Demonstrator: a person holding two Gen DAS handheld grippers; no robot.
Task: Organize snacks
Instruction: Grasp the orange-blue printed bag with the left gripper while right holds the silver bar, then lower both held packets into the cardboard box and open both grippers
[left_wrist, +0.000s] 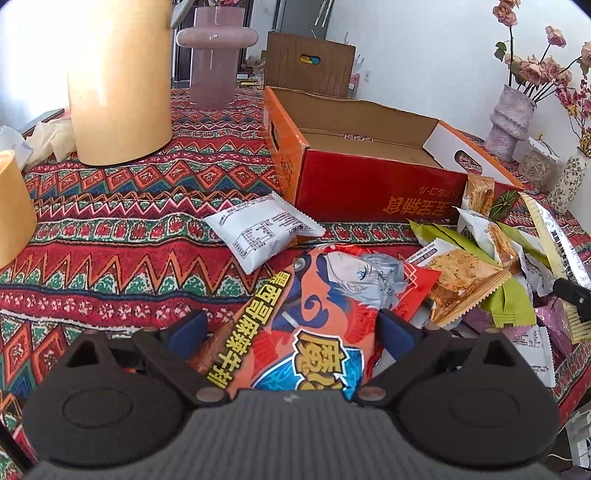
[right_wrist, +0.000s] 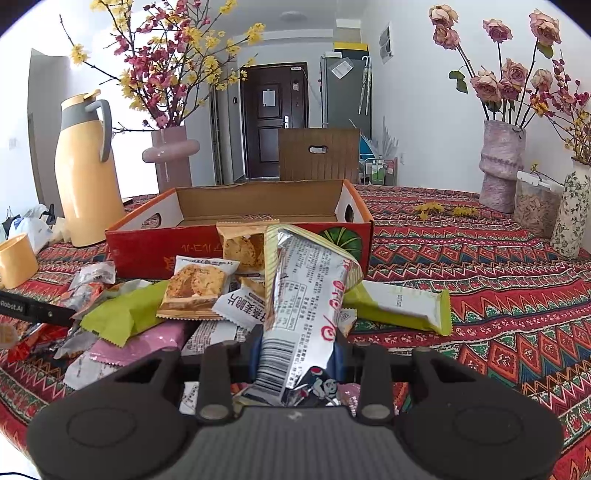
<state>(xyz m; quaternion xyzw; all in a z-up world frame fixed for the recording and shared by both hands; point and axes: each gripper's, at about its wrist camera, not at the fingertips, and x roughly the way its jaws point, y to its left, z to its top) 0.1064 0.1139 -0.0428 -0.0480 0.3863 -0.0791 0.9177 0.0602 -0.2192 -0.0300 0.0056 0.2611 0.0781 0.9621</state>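
My left gripper (left_wrist: 291, 332) is wide open around an orange snack bag with a cartoon face (left_wrist: 314, 317); its pads stand on either side, and I cannot tell if they touch. My right gripper (right_wrist: 297, 343) is shut on a silver snack packet (right_wrist: 306, 295), which stands up between the pads. An open red cardboard box (left_wrist: 369, 184) is empty; it also shows in the right wrist view (right_wrist: 140, 247). A pile of snack packets (right_wrist: 166, 306) lies in front of the box. A white packet (left_wrist: 258, 230) lies apart to the left.
A yellow thermos jug (right_wrist: 86, 173), a yellow cup (right_wrist: 16, 260) and a pink vase (right_wrist: 171, 155) stand at the left. Flower vases (right_wrist: 500, 166) and a clear jar (right_wrist: 535, 206) stand at the right. A patterned red cloth (right_wrist: 498, 277) covers the table.
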